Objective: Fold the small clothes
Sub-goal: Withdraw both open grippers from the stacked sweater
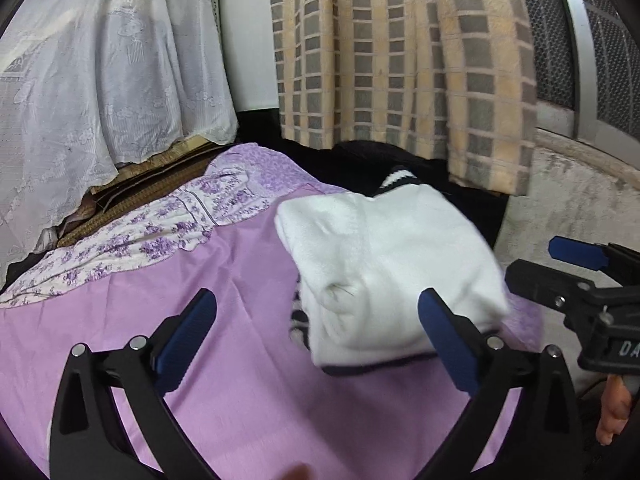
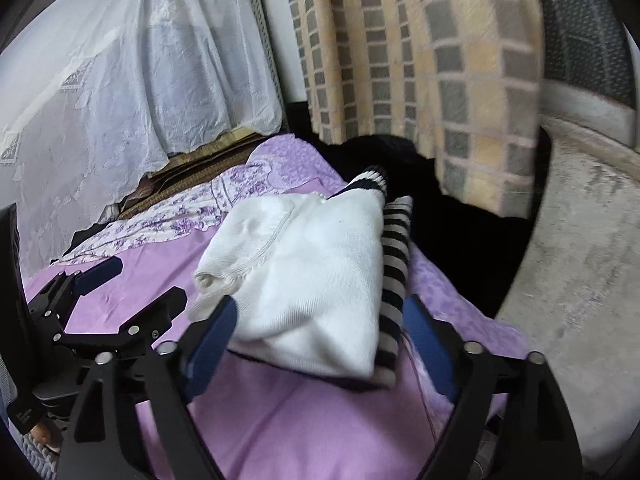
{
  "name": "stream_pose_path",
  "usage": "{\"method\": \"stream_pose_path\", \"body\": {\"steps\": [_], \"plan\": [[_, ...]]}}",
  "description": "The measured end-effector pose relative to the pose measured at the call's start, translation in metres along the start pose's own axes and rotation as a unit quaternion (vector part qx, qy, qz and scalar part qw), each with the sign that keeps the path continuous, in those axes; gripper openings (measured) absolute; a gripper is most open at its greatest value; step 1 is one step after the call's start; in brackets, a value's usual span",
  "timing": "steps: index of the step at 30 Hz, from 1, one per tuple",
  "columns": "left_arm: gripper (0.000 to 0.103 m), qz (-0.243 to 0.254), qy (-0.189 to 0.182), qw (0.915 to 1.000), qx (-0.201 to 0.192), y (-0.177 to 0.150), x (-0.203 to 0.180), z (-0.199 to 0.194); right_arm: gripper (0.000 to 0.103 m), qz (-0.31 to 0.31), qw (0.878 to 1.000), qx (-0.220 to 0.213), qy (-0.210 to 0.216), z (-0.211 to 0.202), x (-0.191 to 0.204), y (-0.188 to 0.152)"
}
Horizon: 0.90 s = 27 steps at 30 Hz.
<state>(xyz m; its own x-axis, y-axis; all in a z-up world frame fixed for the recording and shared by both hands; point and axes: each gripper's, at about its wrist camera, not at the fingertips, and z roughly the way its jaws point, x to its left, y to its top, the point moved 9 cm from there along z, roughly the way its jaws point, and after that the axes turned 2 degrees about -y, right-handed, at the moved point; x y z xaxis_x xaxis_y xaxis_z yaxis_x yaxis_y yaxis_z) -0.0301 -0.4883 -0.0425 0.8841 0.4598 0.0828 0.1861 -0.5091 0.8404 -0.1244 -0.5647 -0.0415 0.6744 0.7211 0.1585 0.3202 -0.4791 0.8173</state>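
Folded sweater point(image 1: 384, 264) lay on the sheet point(image 1: 240, 392), both grippers spread wide, empty.
Only the right view showed its striped sleeve point(image 2: 394, 280); left gripper point(image 1: 316, 340), right gripper point(image 2: 324, 344).

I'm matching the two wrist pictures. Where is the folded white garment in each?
Left wrist: folded white garment right of centre, on the purple sheet.
Right wrist: garment at centre, striped edge on its right.
Shared landmark: checked curtain hanging behind.

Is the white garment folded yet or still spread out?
Folded: the white garment lies as a compact doubled bundle on the purple sheet, striped trim at its edges.
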Motion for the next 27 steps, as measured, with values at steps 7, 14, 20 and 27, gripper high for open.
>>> {"method": "stream_pose_path", "body": {"steps": [7, 14, 20, 27], "plan": [[0.098, 0.000, -0.003, 0.9999, 0.010, -0.007, -0.016, -0.023, 0.099, 0.034, 0.998, 0.014, -0.049, -0.037, -0.025, -0.020], [0.098, -0.007, 0.006, 0.9995, 0.032, -0.015, -0.021, -0.024, 0.099, 0.017, 0.999, 0.020, -0.034, -0.046, -0.017, -0.031], [0.098, -0.008, 0.011, 0.9983, 0.056, -0.020, -0.024, -0.019, 0.099, 0.003, 0.999, 0.026, -0.029, -0.040, -0.008, -0.033], [0.098, -0.009, 0.023, 0.9984, 0.050, -0.019, -0.021, -0.024, 0.099, 0.006, 0.999, 0.027, -0.030, -0.038, -0.011, -0.033]]}}
